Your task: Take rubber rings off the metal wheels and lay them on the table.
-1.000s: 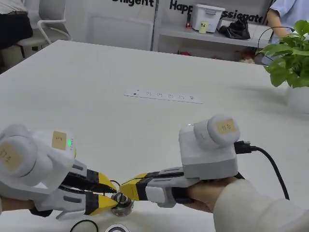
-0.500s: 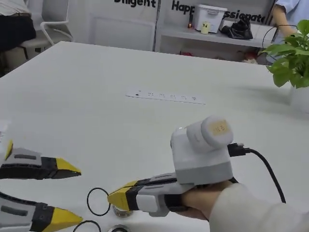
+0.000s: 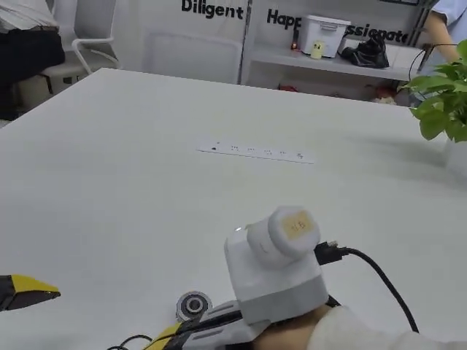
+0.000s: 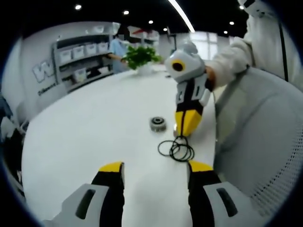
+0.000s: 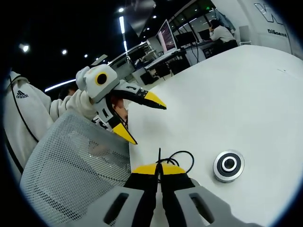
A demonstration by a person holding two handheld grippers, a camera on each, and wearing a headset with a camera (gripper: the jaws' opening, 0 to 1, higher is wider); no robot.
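Status: left tool wide | right tool clamped on rubber ring | left gripper view: rings piled near metal wheel

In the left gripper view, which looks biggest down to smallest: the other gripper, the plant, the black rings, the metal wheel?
1. right gripper, largest.
2. plant and black rings look about alike; the plant stands far off, so I won't rank these two.
3. metal wheel, smallest.

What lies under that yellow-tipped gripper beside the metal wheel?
A loose pile of thin black rubber rings on the white table. The right gripper hides where they meet its tip.
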